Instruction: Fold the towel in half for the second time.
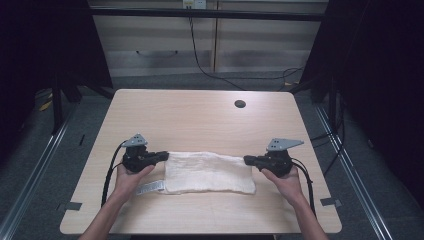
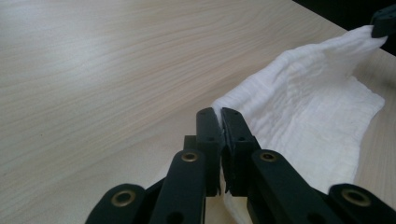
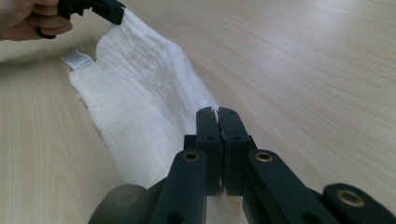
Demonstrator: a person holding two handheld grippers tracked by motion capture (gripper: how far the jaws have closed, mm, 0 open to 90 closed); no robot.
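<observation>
Stretching across the near half of the pale wood-grain worktop [image 1: 200, 115] is a white, crinkled woven cloth [image 1: 207, 172], soft and finely ribbed, folded into a long rectangle. Its long axis runs left to right across the worktop, parallel to your edge, with one short end pointing to each of your hands. A small white printed label [image 1: 150, 187] sticks out flat at its near left corner, lying on the wood.

Your left tongs [image 2: 220, 114] are clamped tight on the far left corner of the cloth; in the left gripper view a thin fold of white fabric shows pinched between the black jaws. Your right tongs [image 3: 217, 113] are likewise closed on the far right corner, with a sliver of white cloth between the jaws. The far edge is lifted a little at both gripped corners, while the near part rests on the wood.

Your left hand [image 1: 131, 177] cups its gripper from below, forearm coming in from the bottom left, tongs pointing inward to the right and roughly level. Your right hand [image 1: 286, 179] mirrors it, tongs pointing inward to the left. A grey three-cornered plate [image 1: 135, 140] sits on top of each gripper, and black cables trail back along your wrists.

A small dark round hole [image 1: 240, 104] sits in the worktop near its far right side, well apart from the cloth.
</observation>
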